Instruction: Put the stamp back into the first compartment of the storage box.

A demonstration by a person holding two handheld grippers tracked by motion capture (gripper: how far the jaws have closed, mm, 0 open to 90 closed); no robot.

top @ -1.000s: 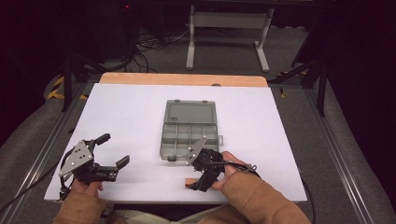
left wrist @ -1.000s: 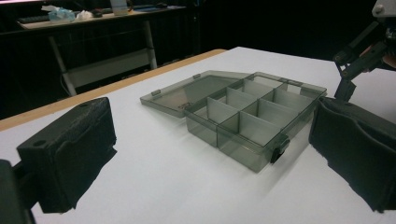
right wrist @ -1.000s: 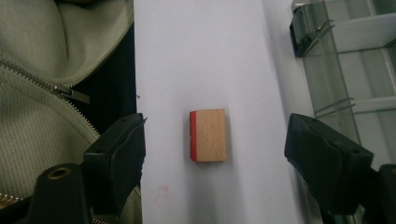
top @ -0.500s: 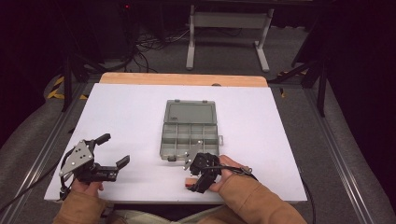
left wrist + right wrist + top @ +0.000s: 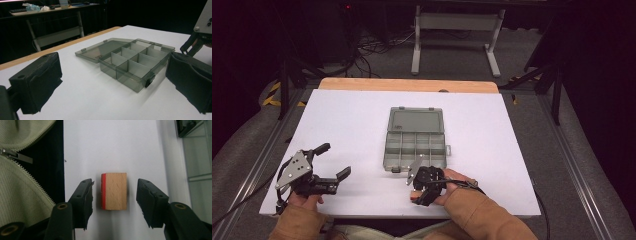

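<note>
Wooden block (image 5: 114, 191) sits untouched between the right tool's (image 5: 113, 202) closing jaws.

Both grippers matte black. Left gripper (image 5: 332, 162): grey three-cornered top plate with small screws, black cable trailing off the back. Right gripper (image 5: 114, 195): black padded jaws, rough-edged pads, brass-coloured pivot pins. Sleeves tan-orange, ribbed cuffs. Pale green zipped jacket, metal zip.
</note>
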